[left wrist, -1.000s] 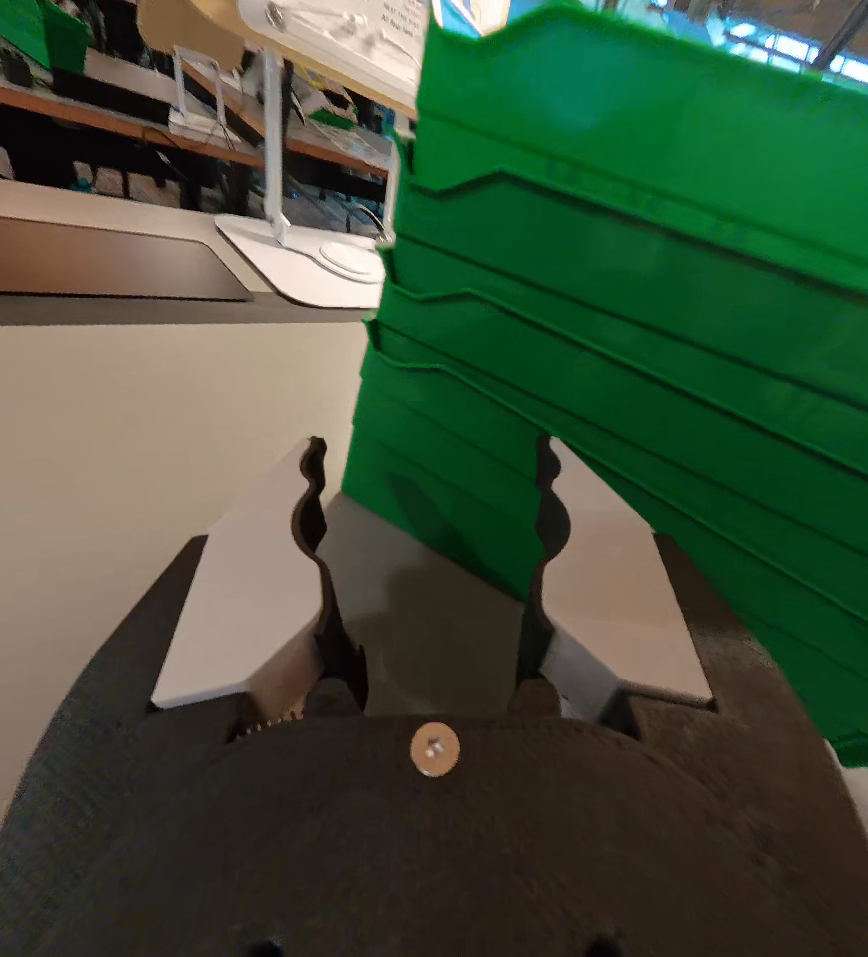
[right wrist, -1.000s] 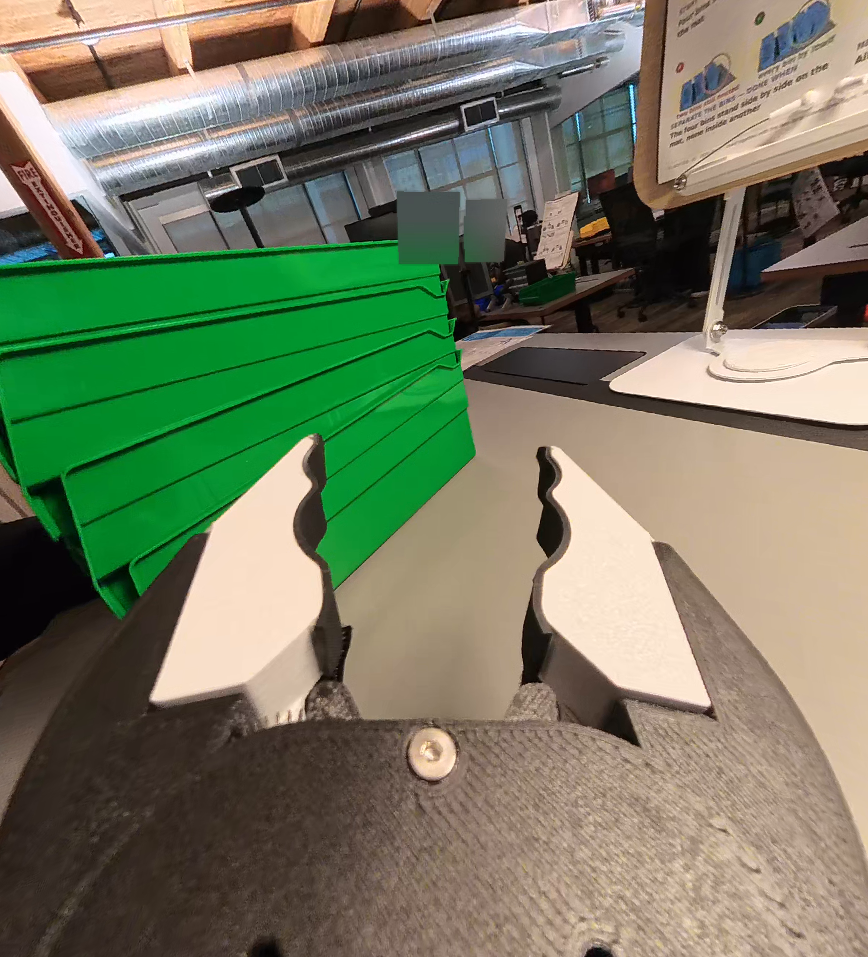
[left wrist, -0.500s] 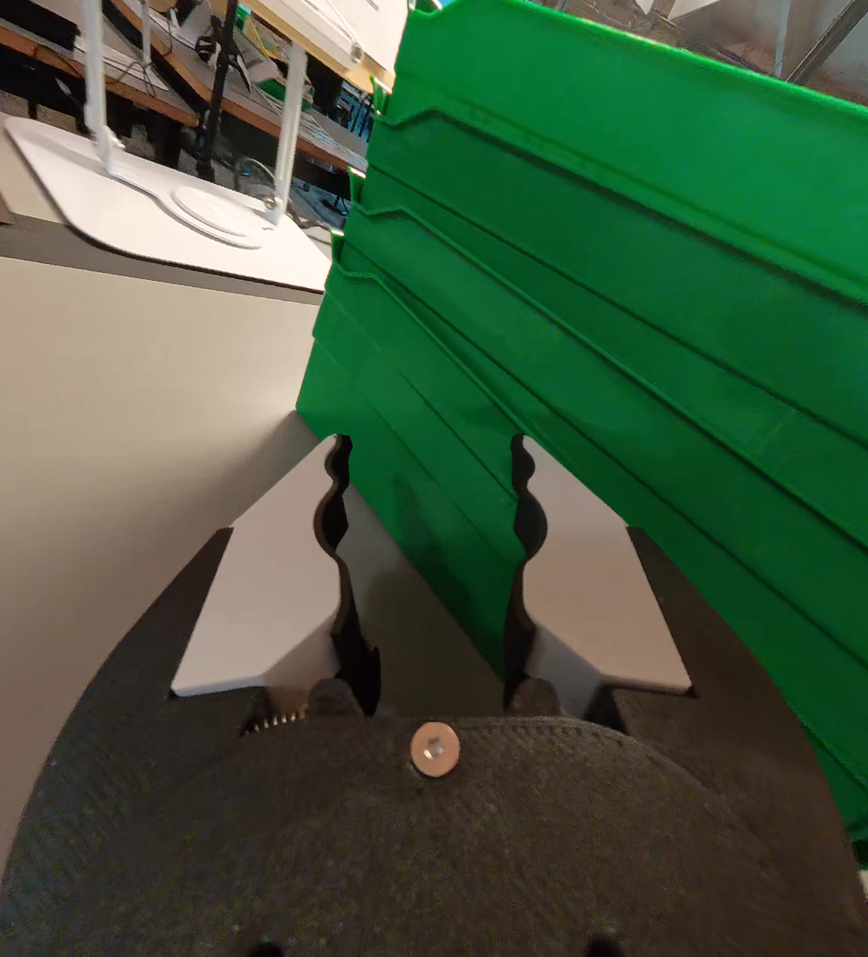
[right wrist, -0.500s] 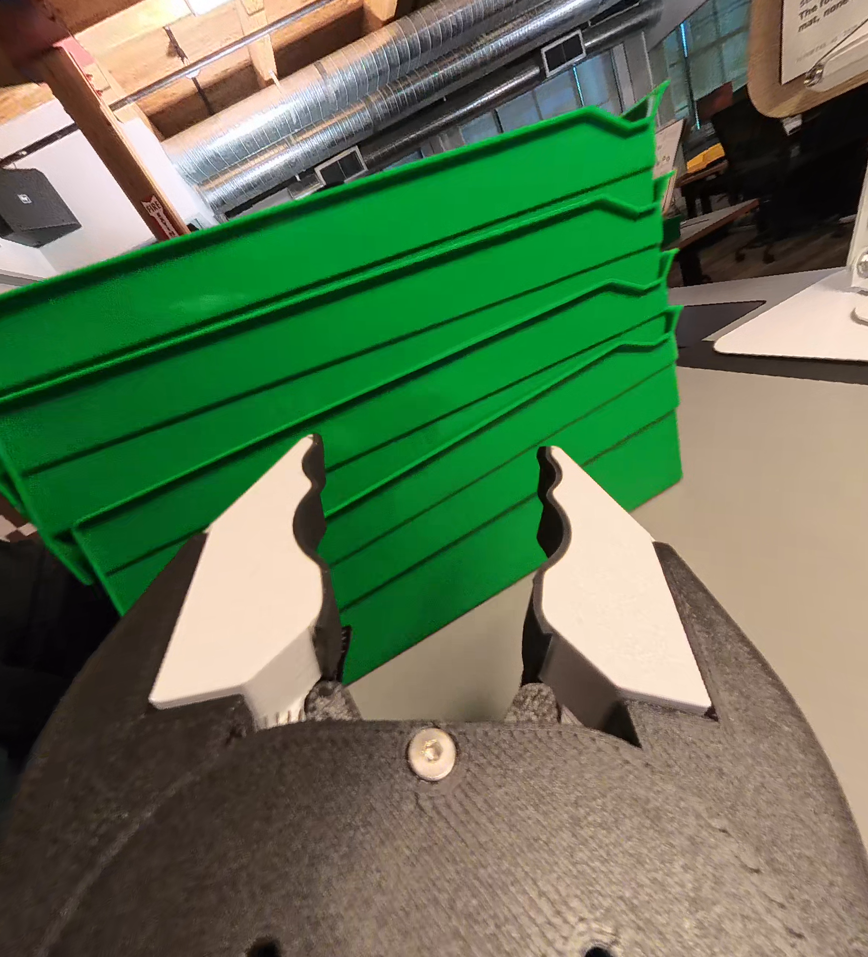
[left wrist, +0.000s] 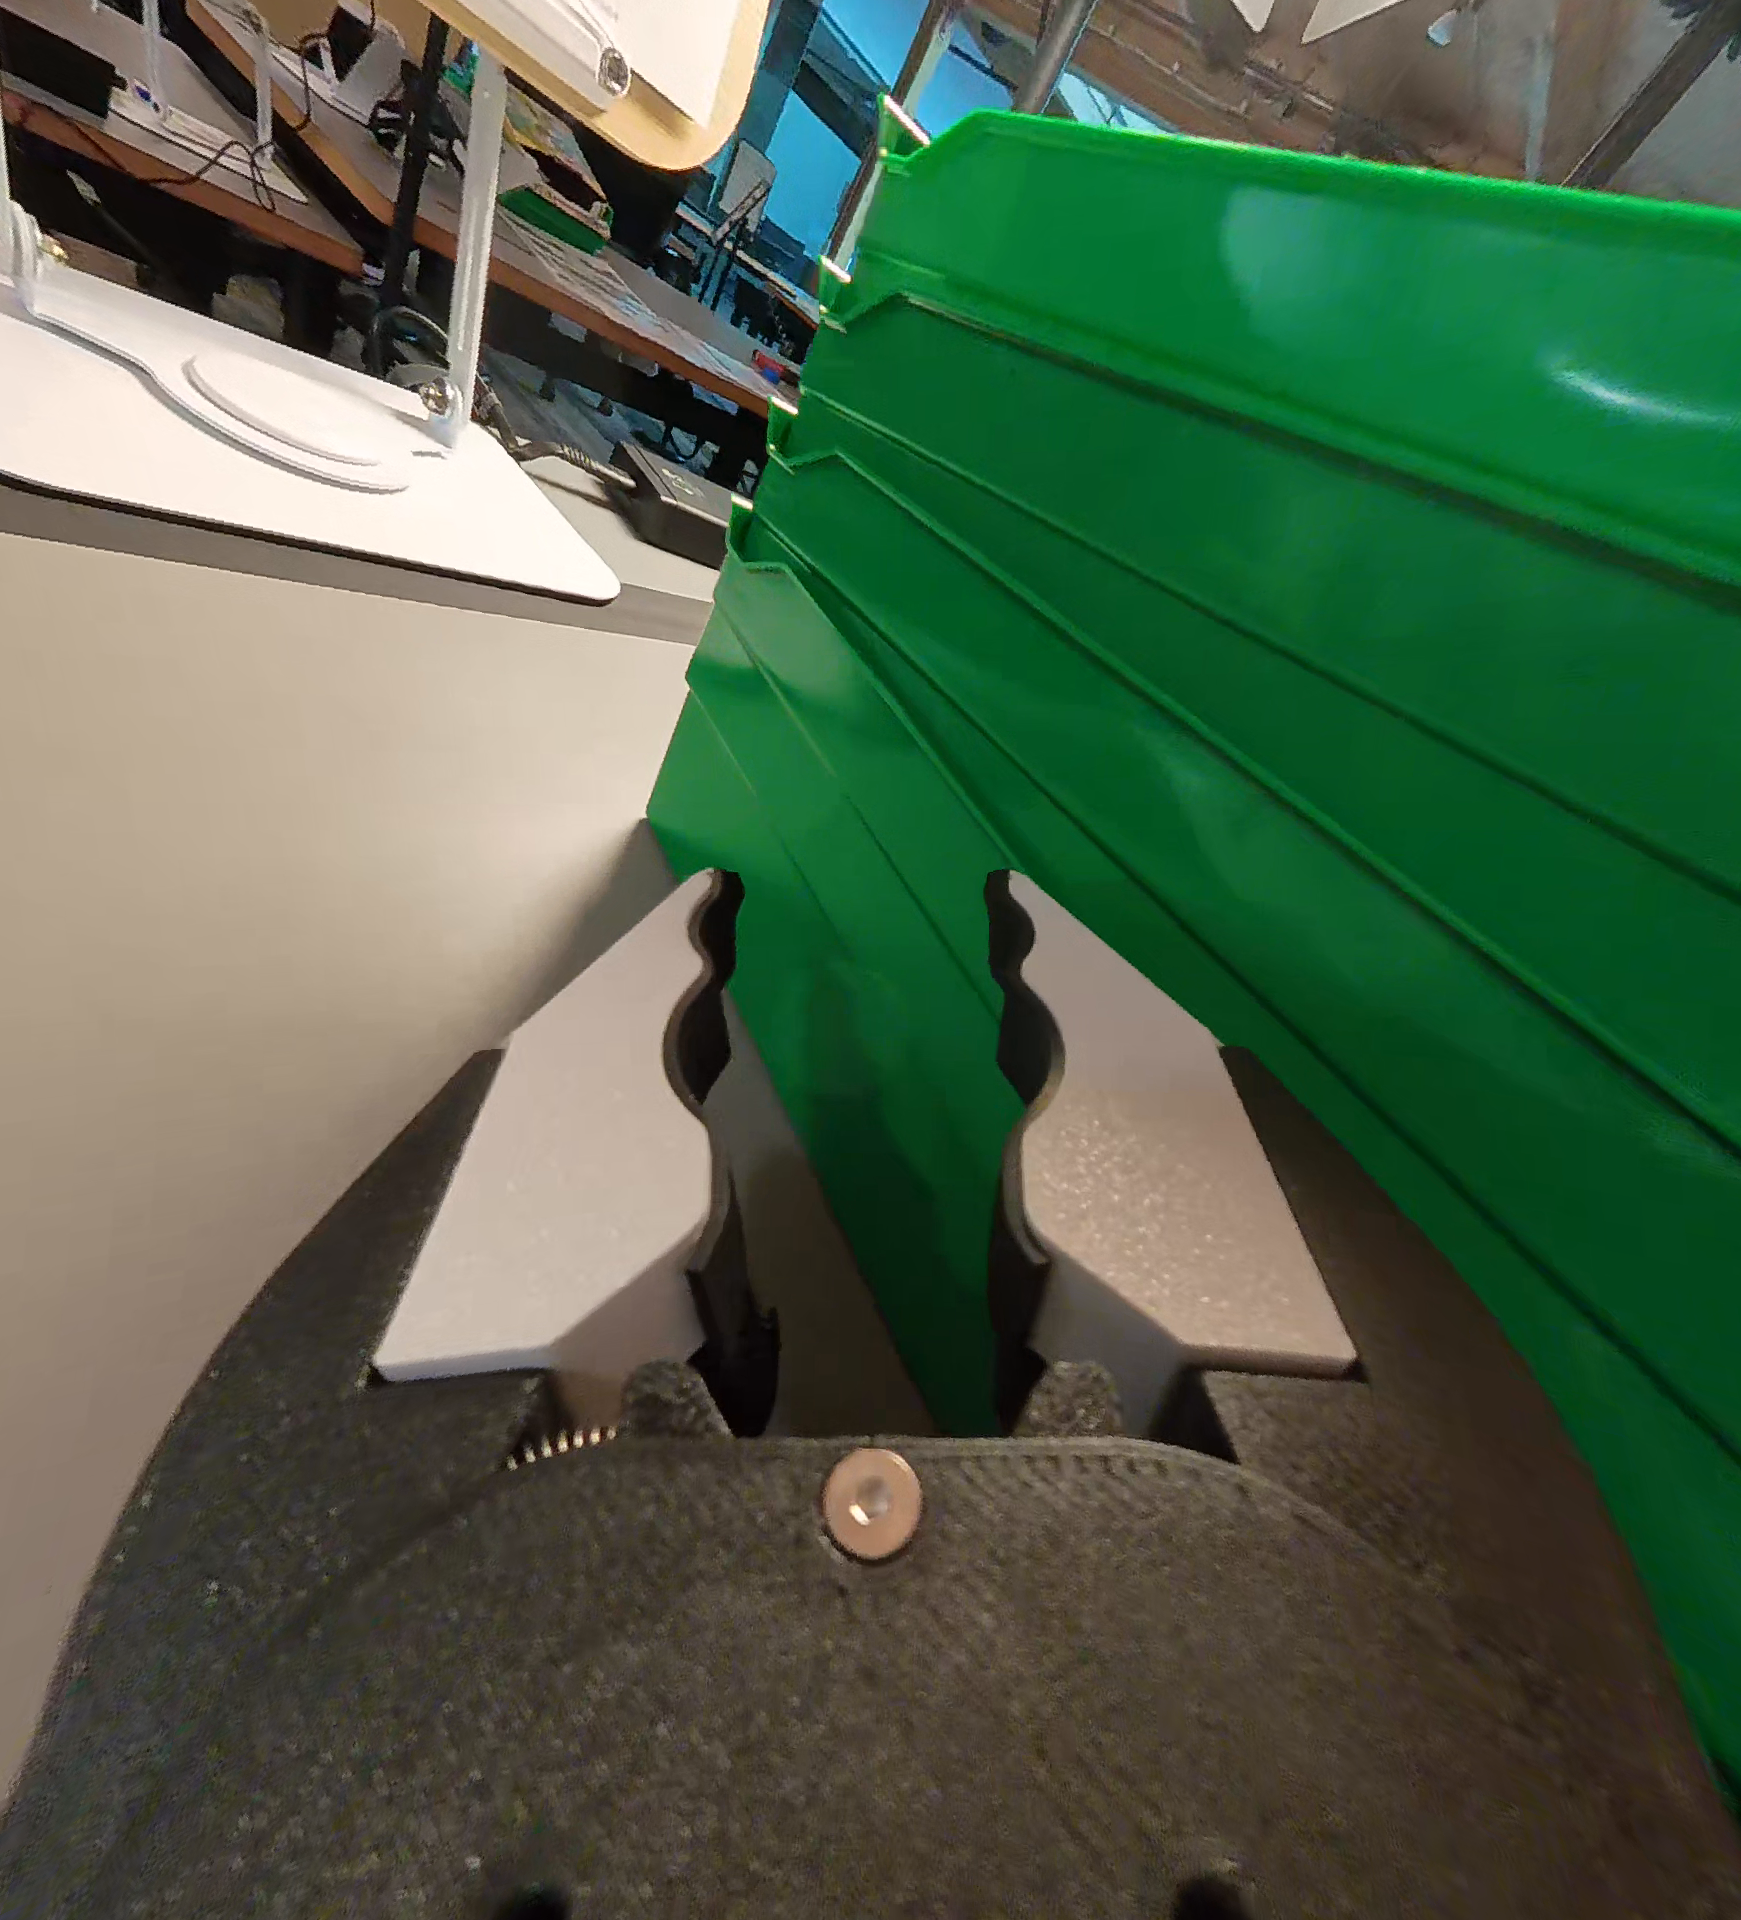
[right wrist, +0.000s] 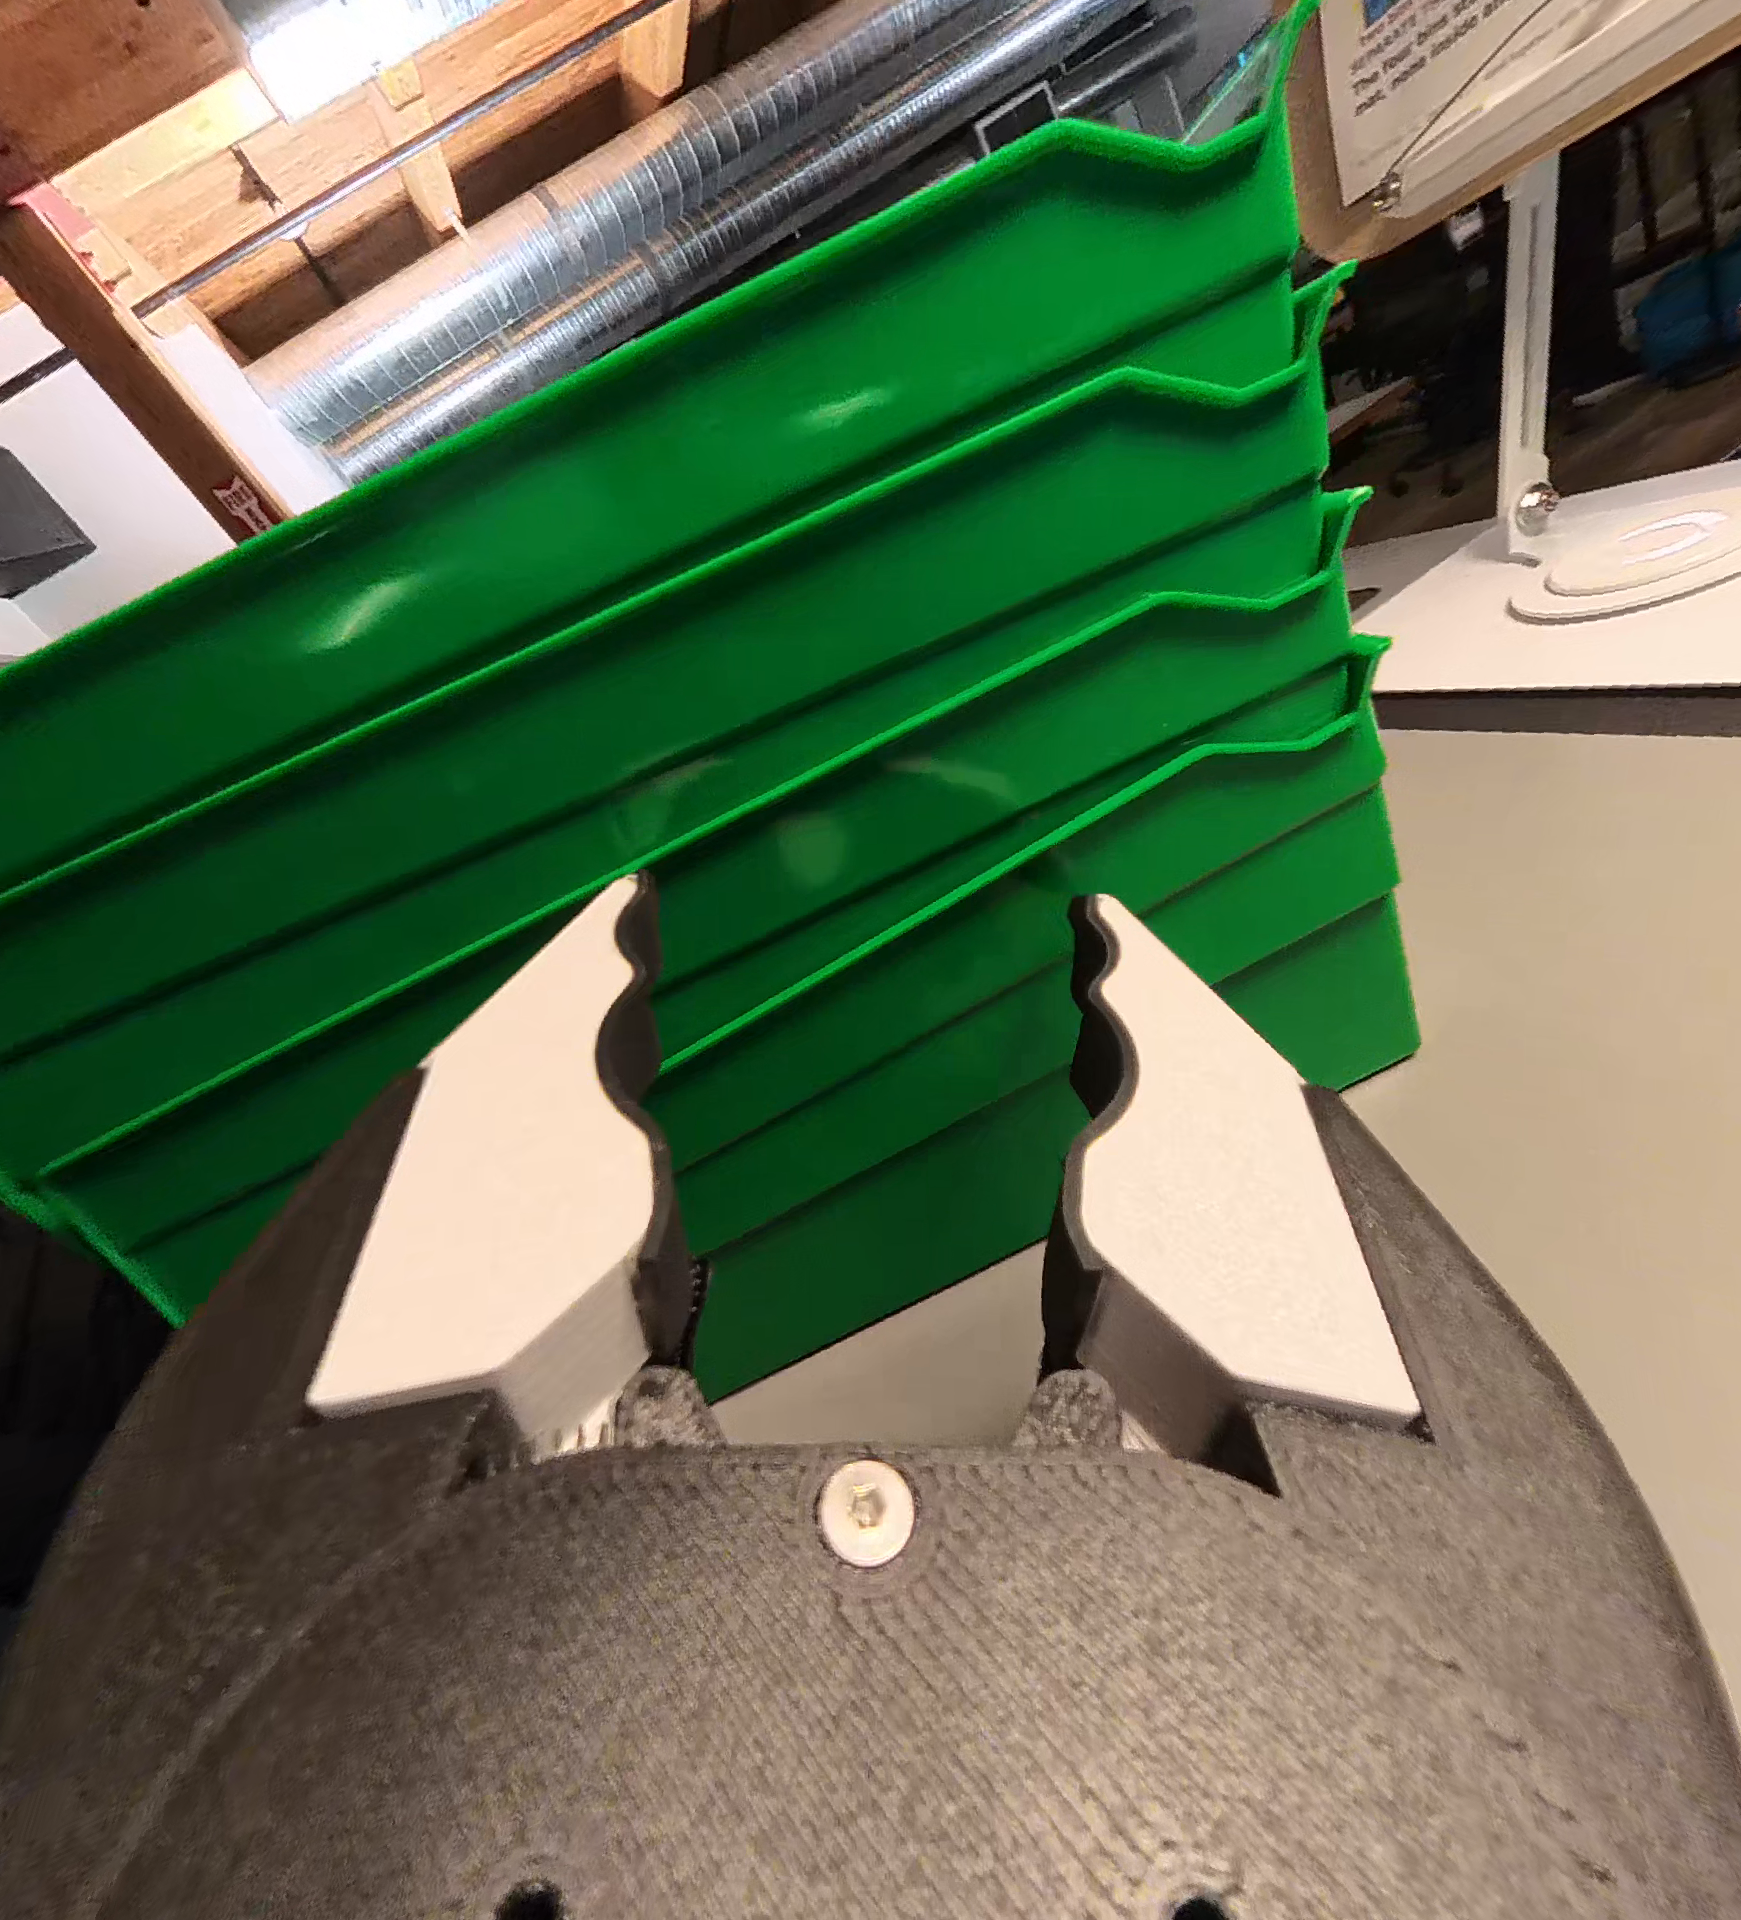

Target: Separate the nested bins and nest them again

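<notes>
A light grey table [left wrist: 222,831] is carrying everything here, with a darker strip running along its far edge. A stack of nested green bins [left wrist: 1313,727] is standing directly on it, four rims showing in the right wrist view [right wrist: 637,644], tilted in both pictures. Farther back, a flat white stand base [left wrist: 170,416] is lying across the dark strip, left of the bins in the left wrist view and right of them in the right wrist view [right wrist: 1624,582].
</notes>
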